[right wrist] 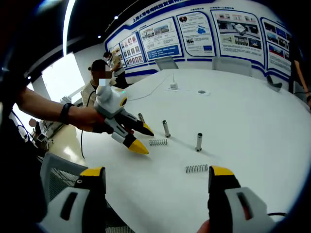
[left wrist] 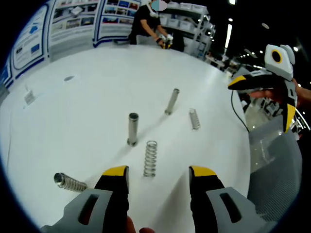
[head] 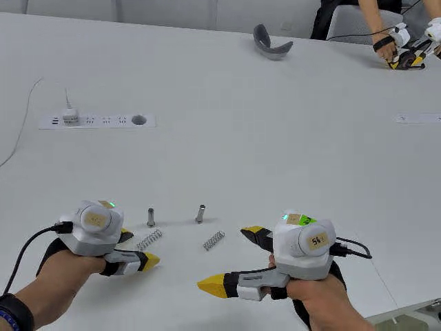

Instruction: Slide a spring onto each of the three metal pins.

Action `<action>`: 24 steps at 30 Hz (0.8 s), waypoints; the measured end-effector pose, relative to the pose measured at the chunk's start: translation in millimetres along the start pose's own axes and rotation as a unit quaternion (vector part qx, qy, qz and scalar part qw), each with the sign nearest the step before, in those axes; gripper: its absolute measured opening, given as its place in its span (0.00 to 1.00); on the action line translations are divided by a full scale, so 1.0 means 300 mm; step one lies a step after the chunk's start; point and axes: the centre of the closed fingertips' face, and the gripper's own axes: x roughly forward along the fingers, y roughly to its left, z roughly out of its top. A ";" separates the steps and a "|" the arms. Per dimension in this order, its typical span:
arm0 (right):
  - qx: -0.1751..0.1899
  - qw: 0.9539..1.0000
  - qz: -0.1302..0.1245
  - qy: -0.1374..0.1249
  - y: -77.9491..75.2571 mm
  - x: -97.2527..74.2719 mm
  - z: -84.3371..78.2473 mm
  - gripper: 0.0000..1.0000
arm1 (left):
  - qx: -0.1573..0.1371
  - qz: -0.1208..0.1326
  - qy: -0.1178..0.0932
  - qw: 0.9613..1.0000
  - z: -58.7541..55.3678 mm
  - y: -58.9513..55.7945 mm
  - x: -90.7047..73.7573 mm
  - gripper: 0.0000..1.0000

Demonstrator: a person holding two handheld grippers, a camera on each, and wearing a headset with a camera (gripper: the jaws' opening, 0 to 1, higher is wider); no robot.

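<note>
- The left gripper (head: 138, 248) hovers just above the bench (head: 275, 152) near its near edge, held in a hand. Its yellow-tipped jaws stand moderately apart with nothing between them.
- The right gripper (head: 231, 256) is also held low at the near edge. Its jaws are spread wide and hold nothing, and they point toward the left gripper.
- The left pin (head: 151, 217) and the right pin (head: 200, 213) stand on end side by side, a little in from the near edge, between the two grippers and just beyond them. Both are bare.
- The left spring (head: 149, 239) lies flat on the bench just nearer than the left pin, right in front of the left gripper's jaw tips.
- The right spring (head: 214, 240) lies flat just nearer than the right pin, close to the upper jaw tip of the right gripper.
- In the left gripper view, a third pin (left wrist: 68, 182) lies on its side beside the left jaw, and a spring seems to be coiled around it.
- A socket strip (head: 96, 121) is set into the bench toward the left edge, with a white plug (head: 70, 114) in it.
- A grey curved piece (head: 271, 41) rests near the far edge.
- At the far right corner a person (head: 386, 45) works with another pair of grippers.
</note>
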 end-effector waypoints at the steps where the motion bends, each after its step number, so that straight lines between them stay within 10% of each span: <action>1: 0.001 1.000 0.000 0.000 0.000 0.000 -0.002 0.89 | 0.000 0.003 -0.001 1.000 0.003 0.005 0.003 0.48; 24: 0.014 1.000 0.012 0.002 0.030 0.026 -0.021 0.87 | 0.012 0.031 -0.016 0.999 0.007 0.042 0.026 0.18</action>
